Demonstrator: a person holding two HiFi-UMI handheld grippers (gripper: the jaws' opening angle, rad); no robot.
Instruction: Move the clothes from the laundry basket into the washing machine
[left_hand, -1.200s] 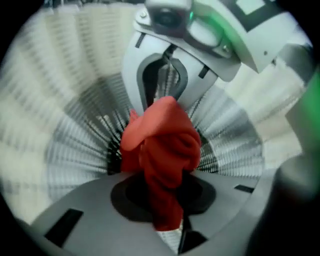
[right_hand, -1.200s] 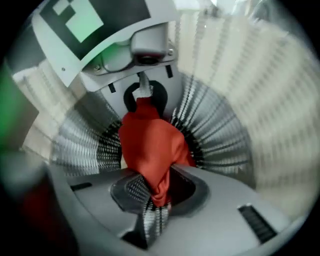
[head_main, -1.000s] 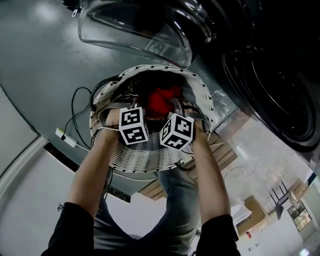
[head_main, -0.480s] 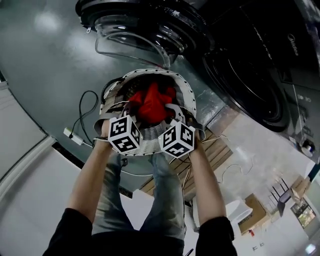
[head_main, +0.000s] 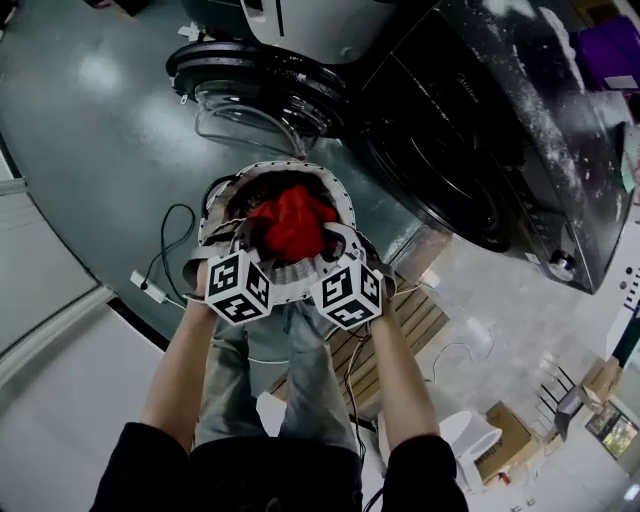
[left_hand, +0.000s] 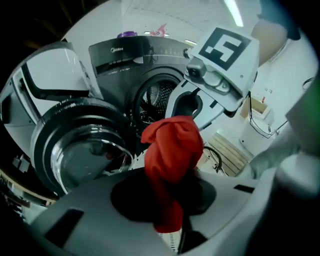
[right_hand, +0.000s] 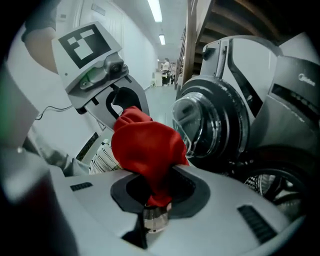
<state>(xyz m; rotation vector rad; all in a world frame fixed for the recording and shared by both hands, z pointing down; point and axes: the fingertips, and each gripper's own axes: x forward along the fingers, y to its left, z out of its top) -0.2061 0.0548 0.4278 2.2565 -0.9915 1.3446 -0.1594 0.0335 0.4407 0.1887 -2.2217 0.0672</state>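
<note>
Left gripper (head_main: 256, 250) and right gripper (head_main: 336, 252) clench the garment (head_main: 292, 222) above the basket (head_main: 300, 170). The drum (head_main: 435, 188) lies beyond the basket, rightward.

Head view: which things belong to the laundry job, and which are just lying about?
Job: red garment, gripped by left gripper and right gripper; laundry basket; washing machine, door open.
Lying about: floor cable; wooden slats; cardboard box.
</note>
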